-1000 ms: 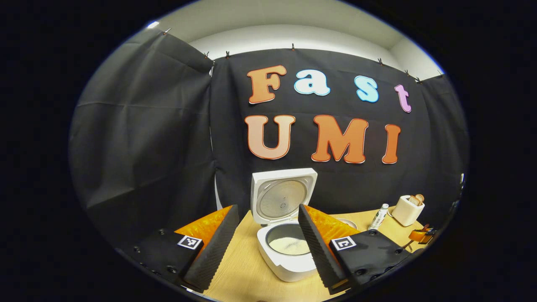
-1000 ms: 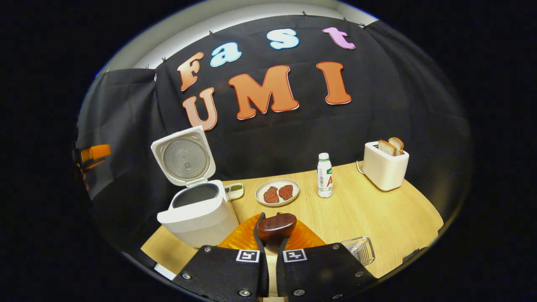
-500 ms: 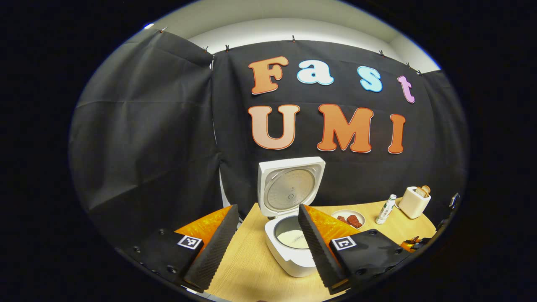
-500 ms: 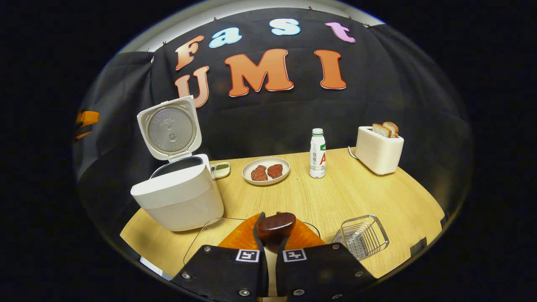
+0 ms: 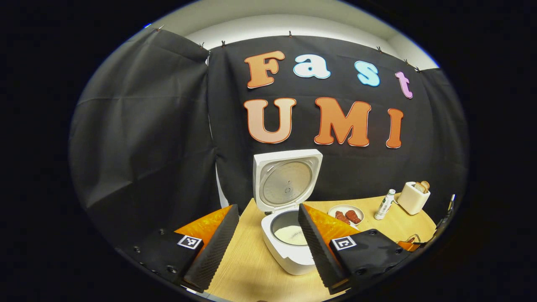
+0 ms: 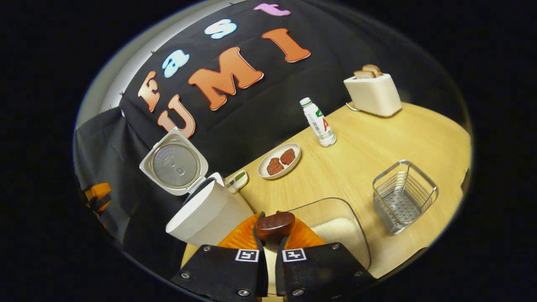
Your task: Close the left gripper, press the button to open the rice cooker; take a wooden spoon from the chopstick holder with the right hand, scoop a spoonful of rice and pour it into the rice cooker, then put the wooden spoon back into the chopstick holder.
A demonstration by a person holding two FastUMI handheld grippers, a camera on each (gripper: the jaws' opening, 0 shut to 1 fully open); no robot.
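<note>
The white rice cooker (image 5: 289,256) stands open with its lid (image 5: 287,180) upright and white rice (image 5: 291,235) in the pot. My left gripper (image 5: 267,209) hovers open in front of it, holding nothing. My right gripper (image 6: 272,239) is shut on the dark wooden spoon (image 6: 275,224), whose bowl sticks out past the fingertips. Just beyond the spoon lies a clear glass container (image 6: 335,230) with white rice. The rice cooker (image 6: 205,214) sits to its left, and the wire chopstick holder (image 6: 402,197) to its right.
On the wooden table (image 6: 377,142) are a plate of meat (image 6: 279,161), a small dish (image 6: 238,179), a white bottle (image 6: 319,123) and a toaster with bread (image 6: 371,92). The left gripper (image 6: 96,195) shows at the far left edge.
My right gripper has tilted and moved forward over the glass rice container, still holding the spoon. The left gripper has shifted only slightly and stays open.
</note>
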